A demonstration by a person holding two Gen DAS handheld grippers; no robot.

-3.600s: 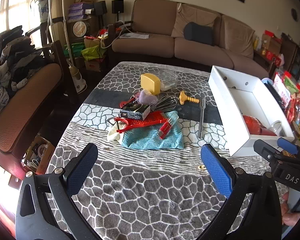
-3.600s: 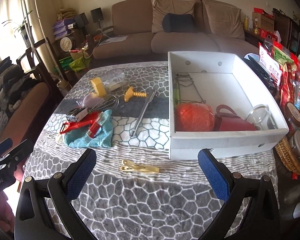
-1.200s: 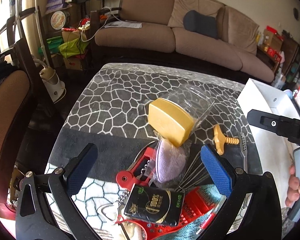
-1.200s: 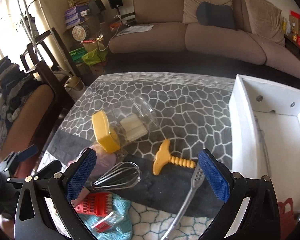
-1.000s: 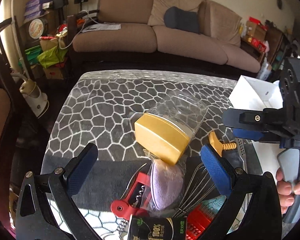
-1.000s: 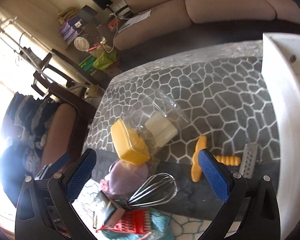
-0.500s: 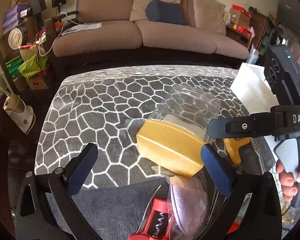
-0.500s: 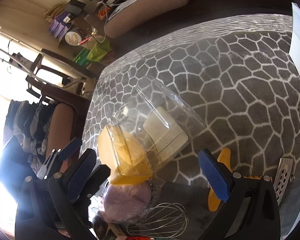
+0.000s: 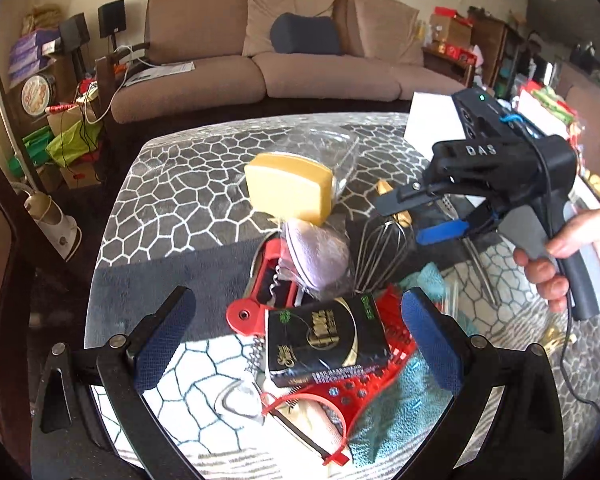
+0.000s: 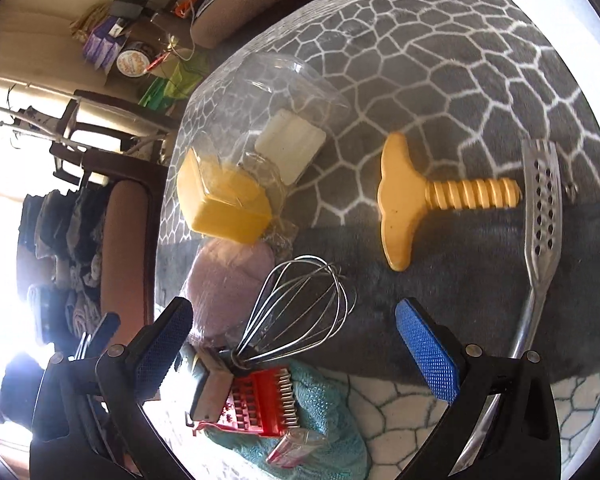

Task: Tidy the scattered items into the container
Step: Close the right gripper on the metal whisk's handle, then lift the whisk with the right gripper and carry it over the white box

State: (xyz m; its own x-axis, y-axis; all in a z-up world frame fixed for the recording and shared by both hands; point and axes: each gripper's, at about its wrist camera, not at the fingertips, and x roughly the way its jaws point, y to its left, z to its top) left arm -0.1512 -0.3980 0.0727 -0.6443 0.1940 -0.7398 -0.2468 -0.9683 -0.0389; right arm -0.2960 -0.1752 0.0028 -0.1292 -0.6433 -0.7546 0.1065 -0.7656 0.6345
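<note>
- Left gripper (image 9: pixel 296 332), jaws wide apart, holds nothing above a black and gold box (image 9: pixel 327 342) on the patterned tablecloth (image 9: pixel 172 200).
- Right gripper (image 10: pixel 294 344), also wide and holding nothing, hovers over a wire whisk (image 10: pixel 300 312).
- Clear plastic jar with yellow lid (image 10: pixel 244 164) lies at 11 o'clock from the whisk.
- White box container (image 9: pixel 430 120) sits at 2 o'clock.

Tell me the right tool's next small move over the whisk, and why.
Probably lower the right tool straight down and close on the whisk. Its jaws are open and empty, the whisk's wire loops lie between its blue pads, and nothing covers the loops, though the handle end is tucked against the red grater.
</note>
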